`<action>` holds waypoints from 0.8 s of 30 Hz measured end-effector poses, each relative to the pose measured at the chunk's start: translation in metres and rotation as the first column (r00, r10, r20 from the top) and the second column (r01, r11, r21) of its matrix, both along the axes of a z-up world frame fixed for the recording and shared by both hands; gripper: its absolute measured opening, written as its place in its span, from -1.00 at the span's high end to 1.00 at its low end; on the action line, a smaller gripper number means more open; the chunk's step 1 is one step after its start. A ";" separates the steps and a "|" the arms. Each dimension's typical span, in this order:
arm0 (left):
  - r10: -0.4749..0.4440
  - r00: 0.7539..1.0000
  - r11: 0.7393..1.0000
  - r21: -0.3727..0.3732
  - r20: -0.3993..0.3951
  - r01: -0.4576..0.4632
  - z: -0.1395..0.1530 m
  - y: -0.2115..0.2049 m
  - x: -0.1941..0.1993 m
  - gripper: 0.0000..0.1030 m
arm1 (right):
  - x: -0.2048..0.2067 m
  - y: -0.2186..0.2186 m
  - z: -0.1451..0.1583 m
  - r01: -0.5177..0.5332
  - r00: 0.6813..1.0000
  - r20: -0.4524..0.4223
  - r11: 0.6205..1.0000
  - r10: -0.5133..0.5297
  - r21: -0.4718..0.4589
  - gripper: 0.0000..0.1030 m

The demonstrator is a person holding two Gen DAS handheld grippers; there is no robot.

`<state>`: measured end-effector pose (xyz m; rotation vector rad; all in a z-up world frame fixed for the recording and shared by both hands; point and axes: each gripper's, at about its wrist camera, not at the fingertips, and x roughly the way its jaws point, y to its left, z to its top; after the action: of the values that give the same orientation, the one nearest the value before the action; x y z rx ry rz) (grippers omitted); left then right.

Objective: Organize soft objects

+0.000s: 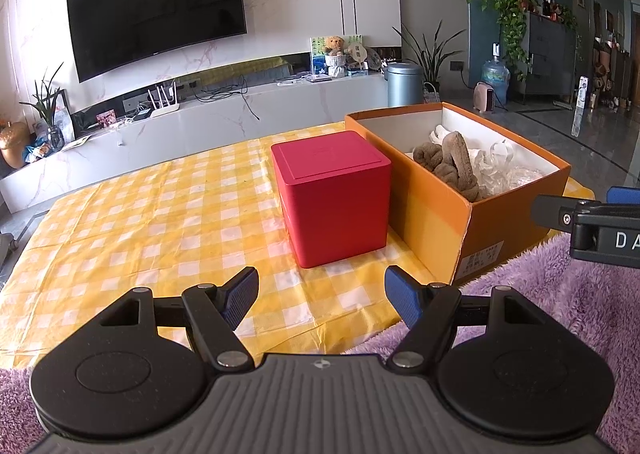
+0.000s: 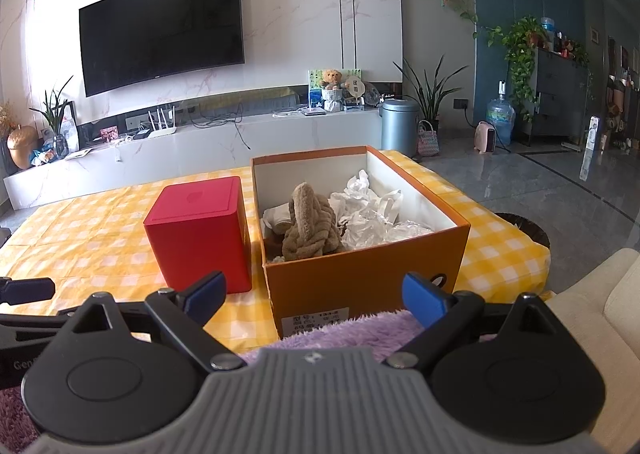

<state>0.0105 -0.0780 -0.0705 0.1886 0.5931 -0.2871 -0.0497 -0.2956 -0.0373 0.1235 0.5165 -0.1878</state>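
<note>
1. Left gripper (image 1: 321, 296) & right gripper (image 2: 314, 296): both w/ jaws spread wide, nothing held.
2. Soft stuff: 1 purple fluffy blanket (image 2: 352, 330) at table's near edge, touching the orange shoebox (image 2: 366, 274); 1 brown plush slipper (image 2: 310, 228) plus crumpled wrapping inside the box.
3. 1 red cube box (image 2: 200, 232) just left of the shoebox.
4. Risk: dragging the blanket could shove the shoebox or bunch the yellow check tablecloth (image 1: 140, 221).

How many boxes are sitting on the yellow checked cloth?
2: a closed red cube box on the left, and an open orange cardboard box right beside it, holding brown plush and crumpled white paper. None looks hidden.
</note>
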 end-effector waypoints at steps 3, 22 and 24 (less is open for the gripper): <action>0.000 1.000 1.000 0.000 0.000 0.000 0.000 0.000 0.000 -0.64 | -0.001 0.000 0.001 0.000 1.000 0.003 1.000 0.000 0.004 -0.81; -0.003 1.000 1.000 -0.003 0.002 0.003 0.000 -0.001 -0.001 -0.64 | -0.002 -0.001 0.001 0.001 1.000 0.014 1.000 -0.001 0.006 -0.81; -0.003 1.000 1.000 -0.002 0.002 0.003 0.000 -0.001 -0.001 -0.64 | -0.002 -0.001 0.001 0.000 1.000 0.014 1.000 0.000 0.006 -0.81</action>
<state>0.0097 -0.0787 -0.0700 0.1876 0.5904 -0.2904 -0.0520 -0.2966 -0.0363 0.1305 0.5033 -0.1857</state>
